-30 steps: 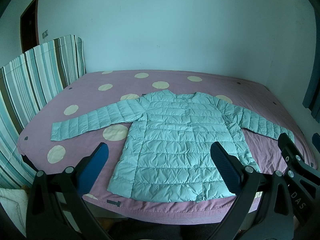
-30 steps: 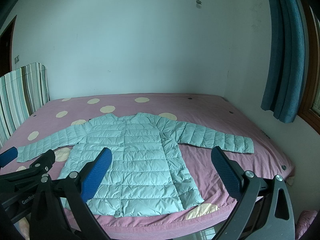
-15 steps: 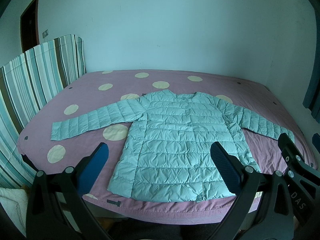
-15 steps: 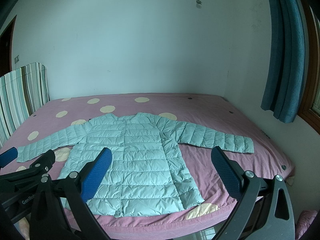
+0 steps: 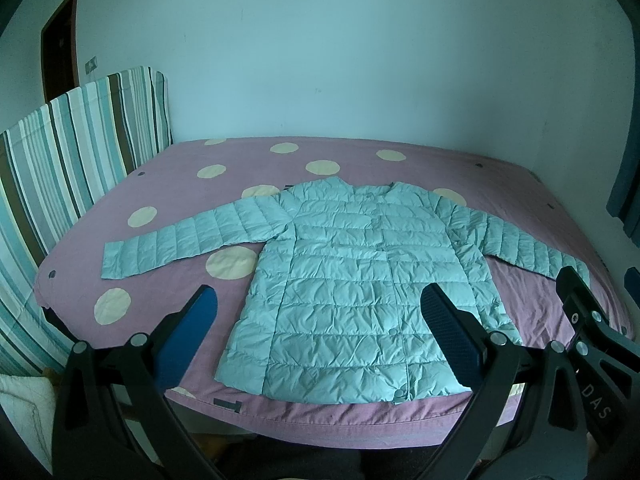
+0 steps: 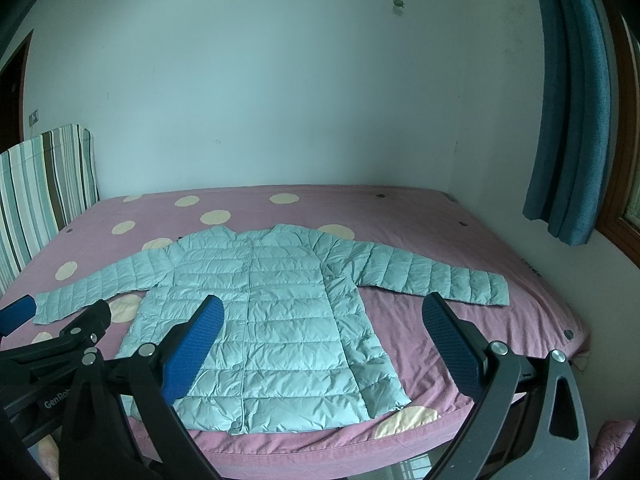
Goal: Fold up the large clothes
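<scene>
Left wrist: jacket (image 5: 360,276) flat on dotted bed (image 5: 168,184), plain wall (image 5: 320,60) behind; both tongs wide.

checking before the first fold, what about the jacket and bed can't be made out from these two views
- Left wrist view: the right sleeve's cuff on the jacket is hidden behind the right gripper.
- Right wrist view: the near left hem corner is hidden behind the right gripper's own left finger.
- Both views: the underside of the jacket, against the bed.
- Floor below the bed: cut off by the frame edge.
</scene>
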`<state>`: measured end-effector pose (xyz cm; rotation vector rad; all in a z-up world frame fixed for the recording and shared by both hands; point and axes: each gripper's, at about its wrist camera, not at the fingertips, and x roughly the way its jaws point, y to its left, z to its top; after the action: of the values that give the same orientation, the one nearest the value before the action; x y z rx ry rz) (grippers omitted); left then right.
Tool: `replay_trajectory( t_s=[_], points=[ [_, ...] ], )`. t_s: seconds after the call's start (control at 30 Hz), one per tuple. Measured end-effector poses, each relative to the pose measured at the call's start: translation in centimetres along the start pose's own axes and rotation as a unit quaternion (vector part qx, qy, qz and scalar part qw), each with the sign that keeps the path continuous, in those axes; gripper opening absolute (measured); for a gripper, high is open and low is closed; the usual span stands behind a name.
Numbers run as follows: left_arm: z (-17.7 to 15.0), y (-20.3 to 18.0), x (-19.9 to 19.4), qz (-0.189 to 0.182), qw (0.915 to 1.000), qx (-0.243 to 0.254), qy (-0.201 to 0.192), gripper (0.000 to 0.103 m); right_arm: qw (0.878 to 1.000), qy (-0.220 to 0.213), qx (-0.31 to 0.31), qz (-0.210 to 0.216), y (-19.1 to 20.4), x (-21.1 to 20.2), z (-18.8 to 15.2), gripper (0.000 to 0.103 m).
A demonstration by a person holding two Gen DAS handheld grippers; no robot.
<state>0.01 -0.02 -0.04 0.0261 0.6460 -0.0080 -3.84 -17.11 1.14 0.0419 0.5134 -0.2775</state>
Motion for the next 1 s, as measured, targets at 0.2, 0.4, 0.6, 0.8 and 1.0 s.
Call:
replay_trajectory(
  t_s=[0.2,0.4,0.6,0.8,1.0],
  points=[
    [0.0,0.0,0.0,0.000,1.0000,0.000,0.002,0.101,1.000,0.004,-0.001,0.001,0.4,-0.1,0.3,0.099],
    [-0.7,0.2,1.9,0.002,0.9999,0.000,0.014,0.101,1.000,0.015,-0.004,0.003,0.7,1.0,0.2,0.099],
    [-0.3,0.1,3.7,-0.001,0.9994,0.003,0.035,0.101,0.999,0.032,-0.004,0.008,1.4,3.0,0.0,0.099],
    [0.5,0.5,8.2,0.004,0.9982,-0.002,0.059,0.101,0.997,0.057,0.043,0.024,-0.2,7.1,-0.1,0.099],
    [1.4,4.4,15.5,0.066,0.9921,-0.037,0.101,0.101,0.991,0.073,0.113,-0.023,-5.8,14.3,-0.8,0.099]
  ],
)
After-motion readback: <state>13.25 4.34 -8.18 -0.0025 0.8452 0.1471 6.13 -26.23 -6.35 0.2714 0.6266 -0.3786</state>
